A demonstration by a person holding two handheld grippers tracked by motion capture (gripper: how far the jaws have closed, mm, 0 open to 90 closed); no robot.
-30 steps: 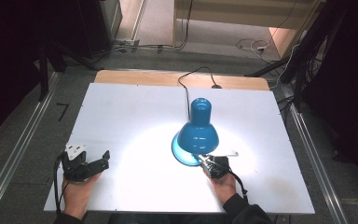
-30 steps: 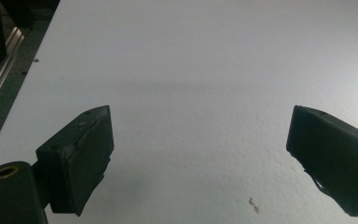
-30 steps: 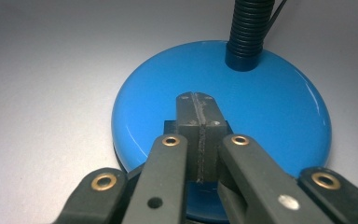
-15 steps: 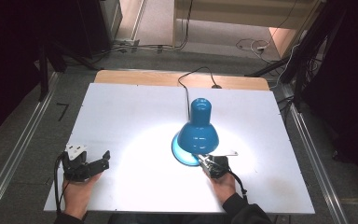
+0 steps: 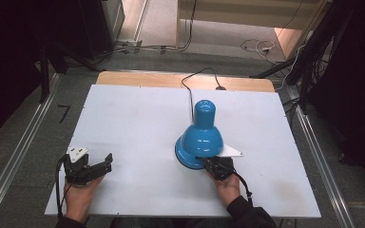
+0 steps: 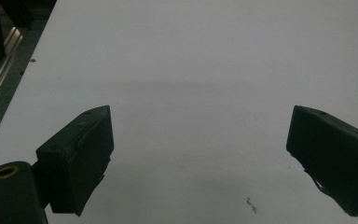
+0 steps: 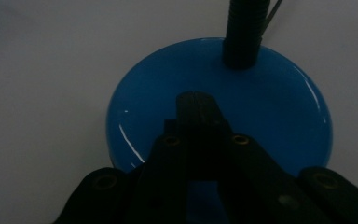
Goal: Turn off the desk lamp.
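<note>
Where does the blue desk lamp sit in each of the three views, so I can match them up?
High view: the blue desk lamp stands right of centre on the white table, shade lowered, right gripper at its near edge.
Left gripper view: bare white table between the open fingers; I cannot place the lamp here.
Right gripper view: its round blue base and black neck, centre, under the closed fingers.
Shared landmark: the white table.

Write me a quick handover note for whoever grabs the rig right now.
Left gripper: open, holding nothing, resting low at the near left of the white table.
Right gripper: jaws together, tip over the lamp's round blue base, just in front of its black neck; whether it presses the base, I cannot tell.
Blue desk lamp: right of the table's centre, shade facing down, cord running off the far edge.
Done: right gripper brought to the lamp.
Left: probably working the lamp at its base.
</note>
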